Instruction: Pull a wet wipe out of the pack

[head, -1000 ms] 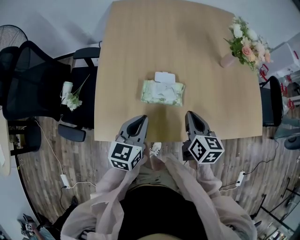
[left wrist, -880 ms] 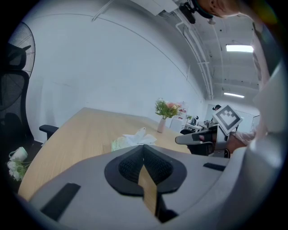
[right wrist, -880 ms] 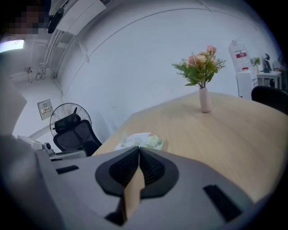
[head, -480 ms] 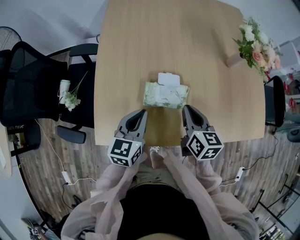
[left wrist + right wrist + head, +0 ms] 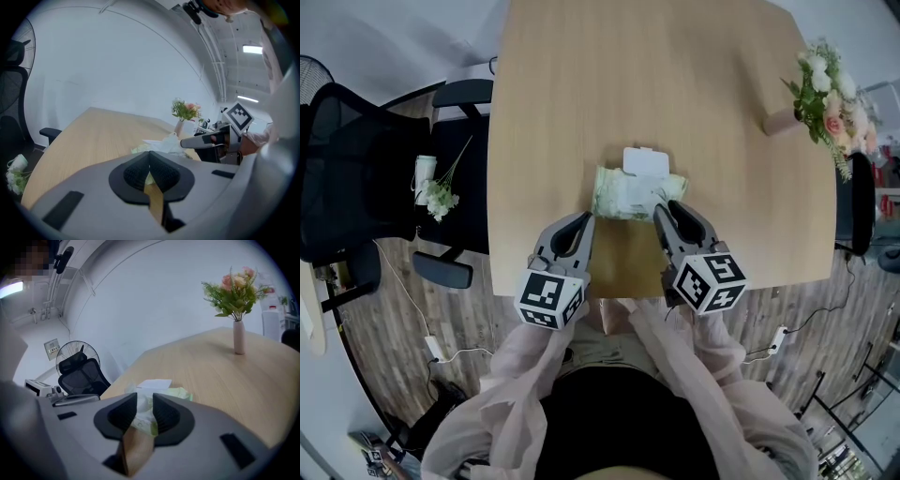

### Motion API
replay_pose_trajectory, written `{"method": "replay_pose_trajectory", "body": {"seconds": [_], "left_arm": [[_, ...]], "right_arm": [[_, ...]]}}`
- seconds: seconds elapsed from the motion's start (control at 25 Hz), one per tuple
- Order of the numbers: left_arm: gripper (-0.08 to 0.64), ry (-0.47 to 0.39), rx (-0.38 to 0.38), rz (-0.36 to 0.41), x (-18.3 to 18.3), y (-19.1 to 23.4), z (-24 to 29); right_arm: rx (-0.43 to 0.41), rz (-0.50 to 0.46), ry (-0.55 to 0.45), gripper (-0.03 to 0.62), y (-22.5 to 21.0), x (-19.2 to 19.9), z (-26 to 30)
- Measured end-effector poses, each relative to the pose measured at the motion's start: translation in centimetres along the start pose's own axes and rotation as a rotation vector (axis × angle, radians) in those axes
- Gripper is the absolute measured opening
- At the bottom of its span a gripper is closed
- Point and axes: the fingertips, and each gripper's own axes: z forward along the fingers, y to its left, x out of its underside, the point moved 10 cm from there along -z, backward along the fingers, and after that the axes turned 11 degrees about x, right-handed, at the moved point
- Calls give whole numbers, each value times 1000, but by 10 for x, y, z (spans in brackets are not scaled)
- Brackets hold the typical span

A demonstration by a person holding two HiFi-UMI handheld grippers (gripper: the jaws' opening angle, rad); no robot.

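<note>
A green-and-white wet wipe pack point(image 5: 623, 194) lies on the wooden table point(image 5: 581, 84) with its white lid point(image 5: 643, 160) flipped open toward the far side. A crumpled white wipe point(image 5: 169, 140) stands up from the opening. My right gripper point(image 5: 664, 212) reaches over the pack's near right corner. Its jaws are opening, and in the right gripper view the pack point(image 5: 182, 393) shows through the gap of the right gripper point(image 5: 144, 398) with the pads apart from it. My left gripper point(image 5: 584, 225) hovers just short of the pack's near left corner, jaws shut and empty point(image 5: 150, 153).
A pink vase of flowers point(image 5: 821, 90) stands at the table's far right. A black office chair point(image 5: 366, 178) with a small flower bunch point(image 5: 436, 192) on its seat sits left of the table, a fan point(image 5: 313, 71) behind it. The table's near edge runs under both grippers.
Both grippers have moved forward over the table's near edge toward the pack. The right one now overlaps the pack's near right corner.
</note>
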Motion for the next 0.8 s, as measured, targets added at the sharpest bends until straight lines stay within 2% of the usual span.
{"method": "replay_pose_trajectory", "body": {"seconds": [0.4,0.48,0.8], "left_arm": [[9,7,0,-23,3,12,6],[9,9,0,-26,5,13,5],[9,2,-14,-35,8,13,-2]], "right_arm": [[-13,-12,20,104,10,3,16],[-4,-24,9,12,11,2,16],[-7,-57,21,11,14,6,16]]}}
